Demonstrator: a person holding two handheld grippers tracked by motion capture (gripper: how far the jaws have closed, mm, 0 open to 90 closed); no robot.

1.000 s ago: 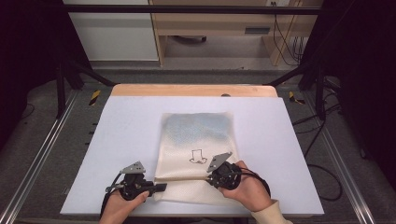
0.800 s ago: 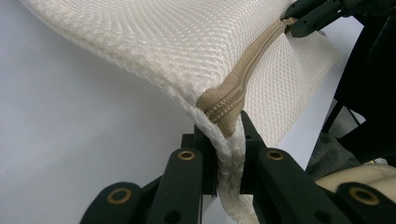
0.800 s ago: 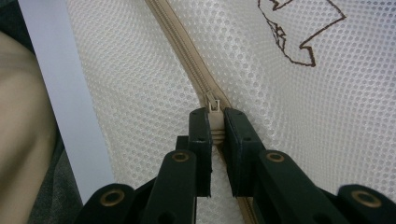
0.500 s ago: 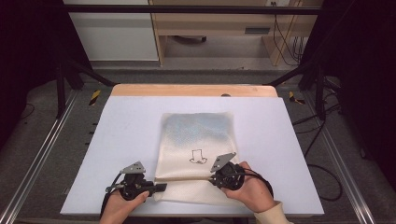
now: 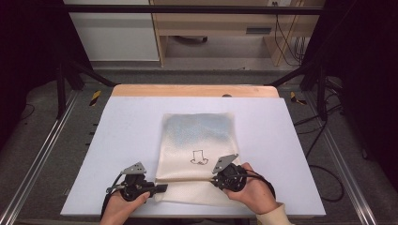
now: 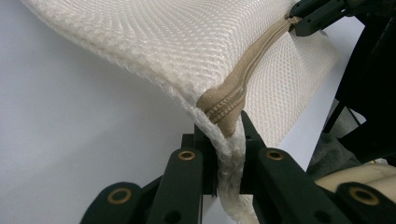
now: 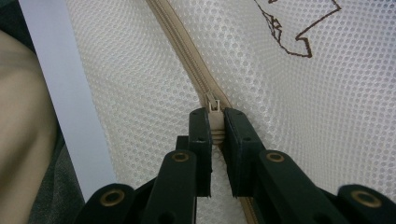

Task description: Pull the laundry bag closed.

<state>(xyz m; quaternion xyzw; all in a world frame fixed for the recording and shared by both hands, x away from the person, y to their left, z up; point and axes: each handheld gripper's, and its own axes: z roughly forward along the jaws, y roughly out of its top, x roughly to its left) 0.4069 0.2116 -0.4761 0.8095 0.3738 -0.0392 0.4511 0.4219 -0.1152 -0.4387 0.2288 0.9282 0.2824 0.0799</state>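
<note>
Cream mesh laundry bag (image 5: 197,154), centre frame, tan zipper (image 7: 187,51), brown outline drawing (image 5: 199,157); left gripper (image 6: 228,140) clamps its corner, right gripper (image 7: 215,122) pinches the zipper pull (image 7: 214,109).

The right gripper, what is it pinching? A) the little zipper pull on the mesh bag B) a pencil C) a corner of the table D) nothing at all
A: in the right gripper view the right gripper has its two black jaws closed on the beige zipper pull of the white mesh bag.
</note>
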